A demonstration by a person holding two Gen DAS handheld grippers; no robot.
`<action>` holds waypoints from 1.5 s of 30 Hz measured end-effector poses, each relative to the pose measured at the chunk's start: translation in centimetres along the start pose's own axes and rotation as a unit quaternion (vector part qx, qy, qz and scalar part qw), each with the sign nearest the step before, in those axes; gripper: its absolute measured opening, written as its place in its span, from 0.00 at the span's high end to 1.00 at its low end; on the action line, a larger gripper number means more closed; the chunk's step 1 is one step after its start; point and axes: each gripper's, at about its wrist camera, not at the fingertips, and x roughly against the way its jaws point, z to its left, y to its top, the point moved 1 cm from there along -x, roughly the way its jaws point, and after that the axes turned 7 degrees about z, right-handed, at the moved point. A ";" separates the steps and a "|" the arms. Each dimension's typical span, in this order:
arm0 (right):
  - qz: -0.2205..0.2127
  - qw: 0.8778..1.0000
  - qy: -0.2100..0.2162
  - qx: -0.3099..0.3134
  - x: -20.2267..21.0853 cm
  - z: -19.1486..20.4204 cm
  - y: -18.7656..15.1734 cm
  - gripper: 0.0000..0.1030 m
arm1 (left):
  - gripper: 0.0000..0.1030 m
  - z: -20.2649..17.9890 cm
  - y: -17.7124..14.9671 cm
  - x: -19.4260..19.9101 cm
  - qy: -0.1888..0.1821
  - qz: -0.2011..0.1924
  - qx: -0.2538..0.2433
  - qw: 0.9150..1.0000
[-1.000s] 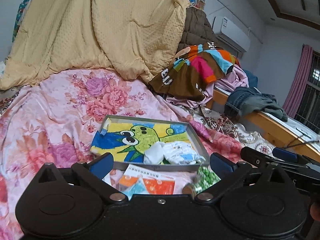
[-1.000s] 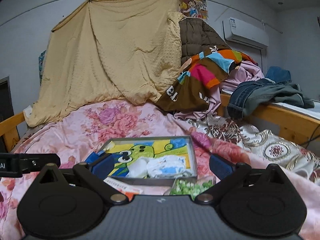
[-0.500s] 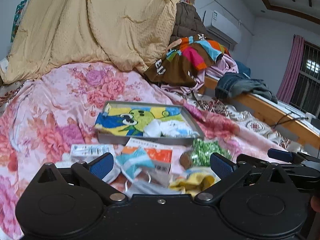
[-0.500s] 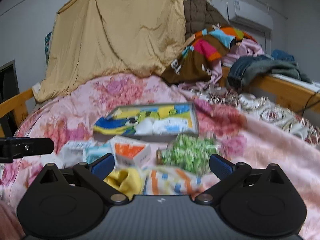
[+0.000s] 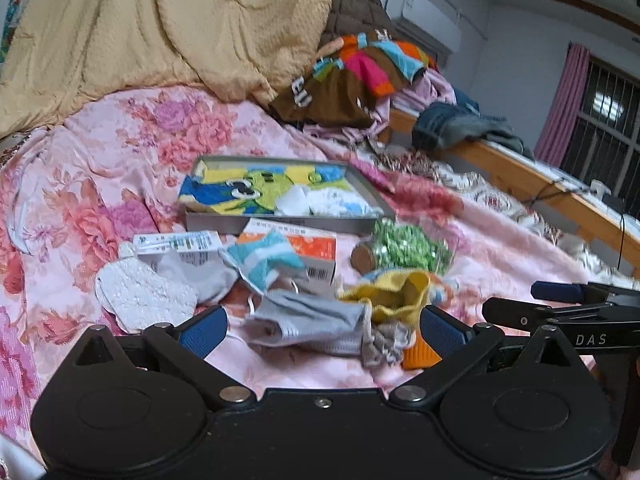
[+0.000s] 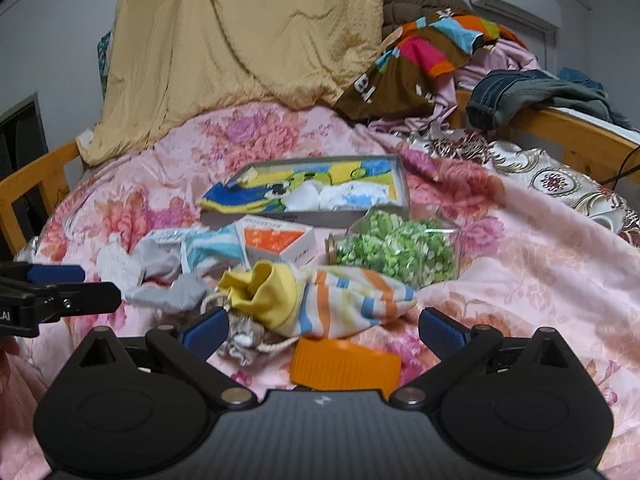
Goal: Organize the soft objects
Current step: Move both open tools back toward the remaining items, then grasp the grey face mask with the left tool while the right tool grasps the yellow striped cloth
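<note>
On the bed, atop a pink floral bedspread [image 6: 520, 280], the following lie scattered:

- Shallow grey tray [image 6: 394, 184], well up the bed; holds a blue, yellow and green cartoon cloth [image 6: 256, 190] and a white and pale-blue bundle [image 6: 352, 196].
- Orange-and-white carton [image 6: 276, 242], just in front of the tray.
- Teal and white sock [image 5: 260, 256], draped partly over that carton in the left wrist view.
- White textured sock [image 5: 144, 296] and a grey sock [image 5: 204, 274], to the left, touching one another.
- Grey face mask [image 5: 308, 320], crumpled, near the left hand-held gripper.
- Clear bag of green pieces [image 6: 396, 248], right of the carton.
- Striped pouch with yellow lining [image 6: 340, 300], lying on its side, mouth open leftward, touching the green bag.
- Small grey knit piece with cord [image 6: 242, 340], just below the pouch mouth.
- Orange ribbed object [image 6: 346, 366], nearest the right hand-held gripper; kind cannot be told.

Left hand-held gripper [image 5: 322, 326]: released, blue pads spread wide, nothing between them touched; it hangs over the mask and pouch.
Right hand-held gripper [image 6: 322, 326]: likewise released, spread wide over the pouch and orange object.

Behind: a tan quilt [image 6: 248, 40] hung against the wall, a heap of coloured clothing [image 6: 424, 60], jeans [image 6: 516, 92] on a wooden bed rail.
</note>
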 end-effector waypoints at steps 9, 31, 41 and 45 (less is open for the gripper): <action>0.046 0.999 0.015 0.015 -2.2 0.6 -0.5 0.00 | 0.01 -0.2 0.5 -2.5 -0.002 0.055 -0.058 0.997; 0.039 0.994 0.063 -0.081 -8.6 -3.5 4.5 0.00 | 0.01 3.8 2.1 -8.1 -0.062 0.105 0.081 0.989; 0.101 0.981 0.099 -0.136 -12.9 -4.9 3.8 0.00 | 0.01 3.6 2.4 -10.4 -0.054 0.096 0.082 0.991; 0.121 0.974 0.124 -0.147 -13.7 -4.7 3.3 0.00 | 0.05 3.5 2.1 -11.3 -0.074 0.123 0.079 0.986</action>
